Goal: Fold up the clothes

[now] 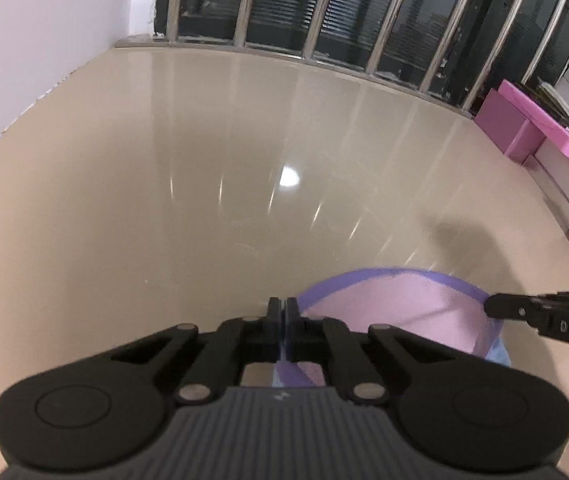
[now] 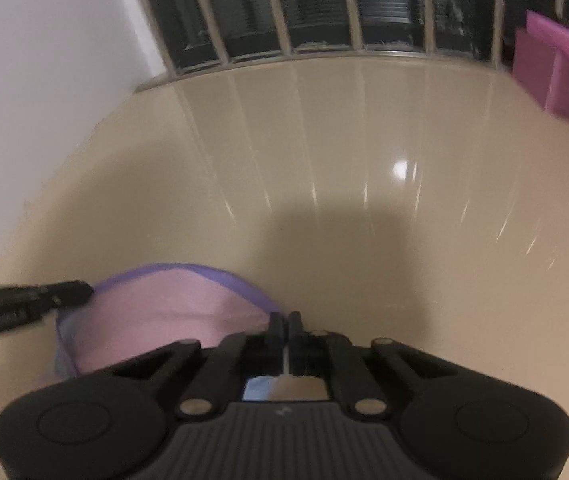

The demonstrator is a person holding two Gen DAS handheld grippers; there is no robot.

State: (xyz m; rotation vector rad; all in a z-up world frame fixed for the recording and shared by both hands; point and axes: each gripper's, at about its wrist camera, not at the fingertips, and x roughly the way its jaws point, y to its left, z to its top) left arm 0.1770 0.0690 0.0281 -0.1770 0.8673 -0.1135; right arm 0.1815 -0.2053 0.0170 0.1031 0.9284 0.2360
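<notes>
At the bottom centre of the left wrist view, the left claw (image 1: 283,307) is sitting with its black fingers pressed together on the purple hem of a pink cloth garment with purple trim (image 1: 396,312), which is hanging just right of centre above the glossy beige bench (image 1: 204,180). The right claw (image 1: 491,306) is reaching in from the right edge, meeting the same hem. In the right wrist view, the right claw (image 2: 287,322) is likewise clamping the trim at lower centre, the garment (image 2: 164,320) spreading to its left. Farther up, light is glinting off the bench. At the upper right, a pink plastic shelf piece (image 1: 540,132) is standing by the bench's edge. Beyond, dark windows behind metal bars (image 1: 324,8) are lining the top.
</notes>
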